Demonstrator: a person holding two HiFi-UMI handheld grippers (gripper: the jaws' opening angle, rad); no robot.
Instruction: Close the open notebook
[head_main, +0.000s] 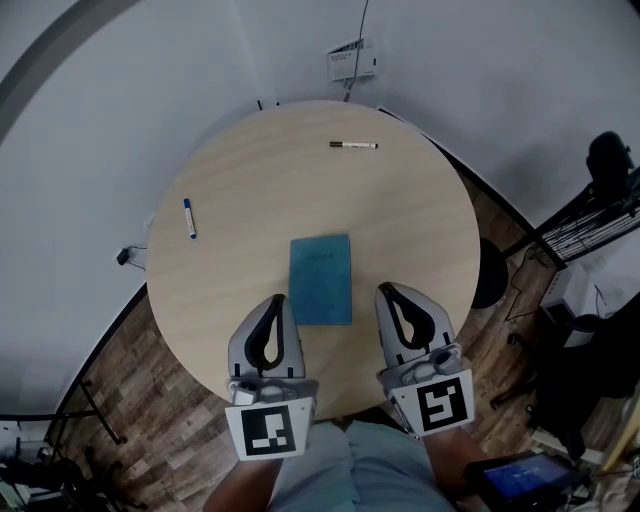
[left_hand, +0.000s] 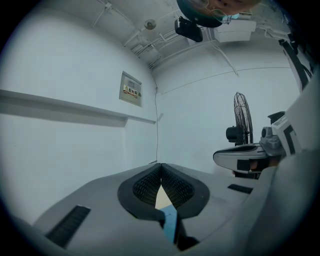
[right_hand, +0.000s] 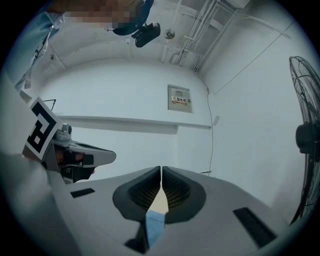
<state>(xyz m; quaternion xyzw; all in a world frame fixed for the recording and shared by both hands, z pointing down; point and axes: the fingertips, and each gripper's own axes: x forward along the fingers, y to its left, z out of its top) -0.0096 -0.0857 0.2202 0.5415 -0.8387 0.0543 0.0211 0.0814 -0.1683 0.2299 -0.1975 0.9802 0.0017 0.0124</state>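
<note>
A blue notebook (head_main: 321, 279) lies closed and flat on the round wooden table (head_main: 250, 170), near its front edge. My left gripper (head_main: 278, 298) hovers just left of the notebook's near end, jaws shut with nothing between them. At the notebook's right side my right gripper (head_main: 385, 288) is held level, also shut and empty. In the left gripper view the tips (left_hand: 160, 165) meet, and a sliver of the notebook (left_hand: 170, 225) shows below them. The right gripper view shows its tips (right_hand: 161, 169) together above the same blue cover (right_hand: 154, 227).
A blue marker (head_main: 189, 218) lies at the table's left and a dark pen (head_main: 353, 145) at its far side. A white box (head_main: 351, 62) sits on the floor beyond. A black chair (head_main: 610, 160) and a tablet (head_main: 520, 477) are at the right.
</note>
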